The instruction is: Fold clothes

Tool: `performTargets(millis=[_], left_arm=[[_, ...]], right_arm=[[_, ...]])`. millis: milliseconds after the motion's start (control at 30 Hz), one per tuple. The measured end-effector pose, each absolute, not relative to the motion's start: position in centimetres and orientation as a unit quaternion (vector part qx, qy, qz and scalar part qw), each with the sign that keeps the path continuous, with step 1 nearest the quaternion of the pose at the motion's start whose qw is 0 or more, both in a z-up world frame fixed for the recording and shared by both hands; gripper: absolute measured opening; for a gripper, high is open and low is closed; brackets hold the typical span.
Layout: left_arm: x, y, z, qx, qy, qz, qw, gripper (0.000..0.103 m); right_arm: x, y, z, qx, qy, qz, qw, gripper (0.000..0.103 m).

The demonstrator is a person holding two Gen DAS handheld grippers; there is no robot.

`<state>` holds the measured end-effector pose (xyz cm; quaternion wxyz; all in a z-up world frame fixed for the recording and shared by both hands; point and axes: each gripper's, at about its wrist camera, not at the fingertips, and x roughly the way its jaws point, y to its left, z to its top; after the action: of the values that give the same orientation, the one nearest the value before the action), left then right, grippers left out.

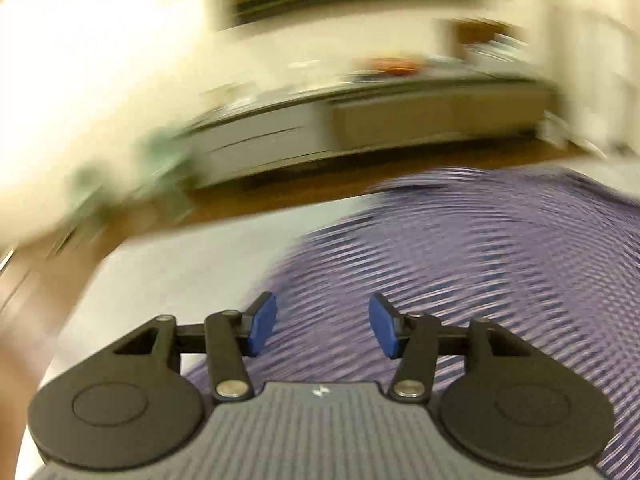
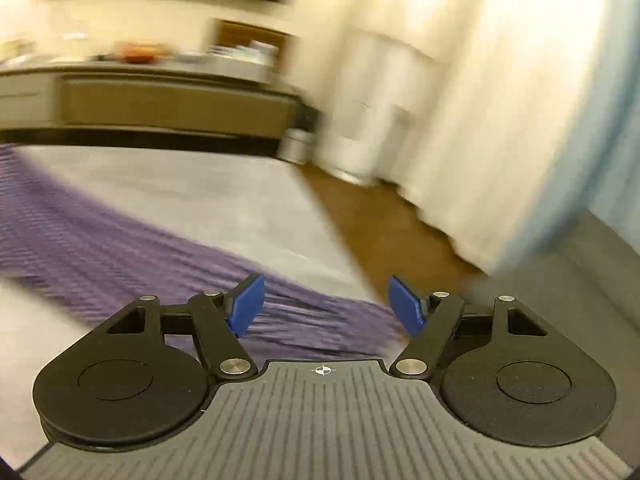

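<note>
Curtain in right view only

Left wrist view: sits behind the left gripper, looking forward and down, close over the purple cloth on the bed.
Right wrist view: sits behind the right gripper, angled down, close above the bed's right part, floor beyond.
Shared: cloth, bed, far cabinet, all blurred.
</note>
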<state>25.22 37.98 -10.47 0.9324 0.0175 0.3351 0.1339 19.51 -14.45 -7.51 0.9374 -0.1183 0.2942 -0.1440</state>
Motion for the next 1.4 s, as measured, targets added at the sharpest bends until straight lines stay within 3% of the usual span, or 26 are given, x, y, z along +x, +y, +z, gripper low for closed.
performTargets(millis=[133, 267, 400, 567, 600, 667, 700, 767, 967, 1067, 1100, 1167, 1300, 1367, 1400], left_arm=[[16.8, 49.8, -11.7, -0.236, 0.328, 0.178, 0.897, 0.061], [14.8, 55.0, -14.7, -0.404, 0.316, 0.157, 0.844, 0.066], [16.4, 57.4, -16.9, -0.489, 0.302, 0.158, 0.803, 0.075], [18.3, 58.9, -17.7, -0.495, 0.294, 0.157, 0.803, 0.074], [18.8, 59.0, -17.8, -0.486, 0.296, 0.157, 0.807, 0.070], [19.5, 58.8, -18.0, -0.461, 0.299, 0.161, 0.820, 0.044], [19.9, 58.6, -18.1, -0.443, 0.304, 0.161, 0.828, 0.017], [20.1, 57.9, -17.4, -0.407, 0.304, 0.160, 0.847, 0.010], [18.3, 53.6, -11.1, -0.245, 0.174, 0.143, 0.943, 0.008], [15.1, 47.4, -8.0, -0.030, 0.063, 0.141, 0.987, 0.013], [14.5, 45.4, -8.3, 0.037, 0.059, 0.115, 0.991, 0.014], [14.0, 42.4, -9.5, 0.129, 0.101, 0.040, 0.986, 0.025], [14.6, 38.8, -14.8, 0.251, 0.255, -0.030, 0.934, 0.029], [13.9, 37.9, -16.0, 0.275, 0.280, -0.048, 0.918, 0.032], [13.5, 37.5, -16.2, 0.283, 0.286, -0.053, 0.914, 0.039]], right_arm=[[18.4, -2.4, -5.7, -0.159, 0.287, 0.008, 0.945, 0.083], [16.9, 10.8, -5.5, -0.160, 0.309, 0.163, 0.923, 0.088], [15.4, 21.7, -6.9, -0.150, 0.352, 0.278, 0.881, 0.088], [15.7, 29.6, -8.2, -0.173, 0.366, 0.316, 0.858, 0.088], [16.6, 30.7, -8.0, -0.172, 0.366, 0.311, 0.860, 0.088], [19.2, 32.6, -7.3, -0.156, 0.372, 0.297, 0.866, 0.088], [21.0, 33.2, -7.0, -0.143, 0.375, 0.285, 0.870, 0.088], [25.1, 34.2, -6.3, -0.116, 0.381, 0.258, 0.880, 0.088], [36.7, 37.7, -7.6, -0.084, 0.387, 0.174, 0.901, 0.088], [40.5, 38.6, -10.8, -0.083, 0.422, 0.142, 0.891, 0.088], [41.1, 38.5, -11.9, -0.080, 0.437, 0.135, 0.886, 0.088], [41.8, 38.0, -13.8, -0.072, 0.454, 0.125, 0.879, 0.092], [40.6, 37.0, -13.1, -0.078, 0.445, 0.119, 0.884, 0.090], [39.0, 37.1, -11.6, -0.090, 0.426, 0.123, 0.892, 0.090], [38.1, 37.4, -10.6, -0.094, 0.415, 0.134, 0.895, 0.090]])
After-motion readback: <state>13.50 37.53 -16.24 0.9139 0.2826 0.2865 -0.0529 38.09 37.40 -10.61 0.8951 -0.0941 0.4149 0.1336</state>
